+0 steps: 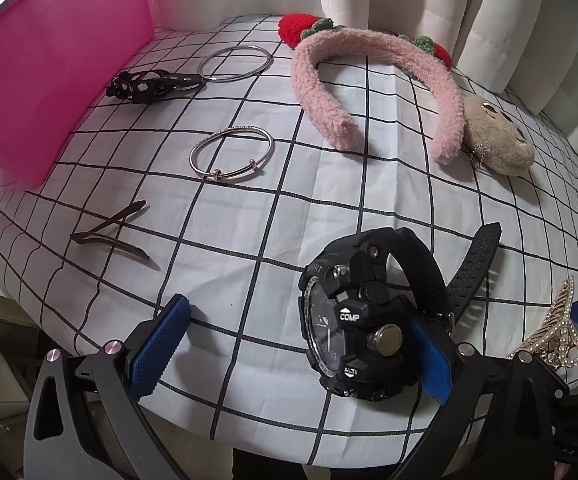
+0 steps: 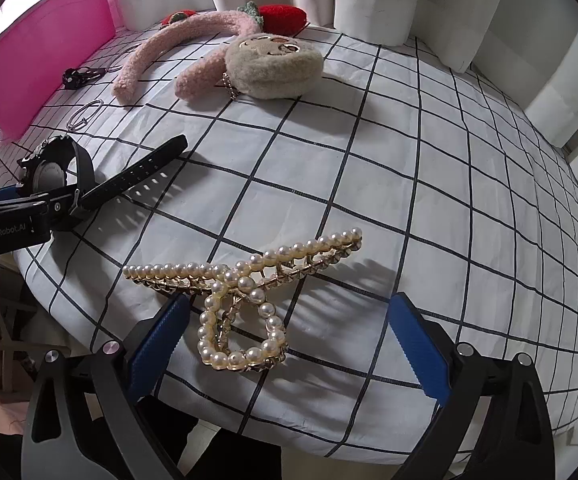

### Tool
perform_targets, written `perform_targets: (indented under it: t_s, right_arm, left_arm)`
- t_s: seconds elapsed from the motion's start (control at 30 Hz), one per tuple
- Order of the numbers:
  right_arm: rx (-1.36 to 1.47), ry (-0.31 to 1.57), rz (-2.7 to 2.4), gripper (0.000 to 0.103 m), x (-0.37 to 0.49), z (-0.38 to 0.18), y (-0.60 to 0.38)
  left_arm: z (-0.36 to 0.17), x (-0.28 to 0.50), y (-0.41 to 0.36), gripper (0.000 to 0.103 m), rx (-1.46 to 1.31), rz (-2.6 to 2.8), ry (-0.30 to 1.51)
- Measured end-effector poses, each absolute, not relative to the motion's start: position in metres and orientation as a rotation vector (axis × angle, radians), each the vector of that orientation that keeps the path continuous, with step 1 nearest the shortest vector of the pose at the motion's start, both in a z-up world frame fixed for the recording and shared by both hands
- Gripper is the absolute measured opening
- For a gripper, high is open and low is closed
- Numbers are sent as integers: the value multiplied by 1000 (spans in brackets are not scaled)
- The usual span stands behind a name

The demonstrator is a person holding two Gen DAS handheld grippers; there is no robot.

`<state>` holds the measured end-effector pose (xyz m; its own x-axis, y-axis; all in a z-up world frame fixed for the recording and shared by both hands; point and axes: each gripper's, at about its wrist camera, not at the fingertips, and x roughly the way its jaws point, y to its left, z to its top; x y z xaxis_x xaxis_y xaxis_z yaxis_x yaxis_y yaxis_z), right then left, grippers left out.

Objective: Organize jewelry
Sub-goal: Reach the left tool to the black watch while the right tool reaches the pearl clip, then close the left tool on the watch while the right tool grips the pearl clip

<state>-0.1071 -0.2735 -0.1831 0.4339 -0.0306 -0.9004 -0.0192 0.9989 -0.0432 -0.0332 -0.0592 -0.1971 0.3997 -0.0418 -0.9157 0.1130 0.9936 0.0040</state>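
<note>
A black sports watch [image 1: 363,316] stands on its side on the checked cloth, between the wide-open blue fingers of my left gripper [image 1: 293,348], close against the right finger. It also shows in the right wrist view [image 2: 61,168]. A pearl hair claw [image 2: 245,300] lies between the open fingers of my right gripper [image 2: 289,352], nearer the left finger; it also shows in the left wrist view [image 1: 553,336]. Two silver bangles [image 1: 231,154] [image 1: 234,63], a black clip [image 1: 145,86] and a dark hairpin [image 1: 109,232] lie farther out.
A pink box [image 1: 45,80] stands at the far left. A pink fluffy headband [image 1: 373,80] with red strawberries and a beige plush face [image 2: 273,66] lie at the back. White cushions line the far edge. The table's front edge is just under both grippers.
</note>
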Motion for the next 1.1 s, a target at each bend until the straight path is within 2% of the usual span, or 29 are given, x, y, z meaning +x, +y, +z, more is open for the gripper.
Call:
perform_targets:
  t_s: [0.1,0.17,0.23,0.27,0.37,0.43,0.47,0.5,0.57,0.83,1.1]
  right_arm:
    - [-52,1111,-4,94,-108,-183,-273]
    - [-42,1122,0,93,-107,-182,-273]
    - [-45,1124,4,92,-107,-181,-272]
    - [-41,1121,8,88,-107,-181,-271]
    - [-47,1105,12,72,-108,-177,-268]
    - [-46,1102,13,65,-108,-175,-268]
    - [-48,1100,12,58,-109,-174,-268]
    - [-46,1094,15,46,-109,-173,-268]
    - [-56,1086,8,31,-109,-171,-268]
    - [39,1073,28,30,-108,-165,-277]
    - [42,1033,42,30,-101,-141,-270]
  left_arm:
    - [-196,-33,-60,96,63,-99,1142]
    - [-195,-36,-61,92,68,-107,1137]
    - [-191,-44,-62,77,71,-120,1128]
    - [-190,-46,-64,73,72,-124,1126]
    - [-184,-45,-65,51,70,-138,1118]
    - [-182,-45,-66,29,69,-152,1114]
    - [-181,-45,-67,24,68,-162,1117]
    - [-181,-44,-67,23,75,-158,1116]
    - [-181,-43,-66,21,71,-156,1115]
    - [-177,-39,-55,21,27,-158,1125]
    - [-145,-34,-47,21,30,-159,1064]
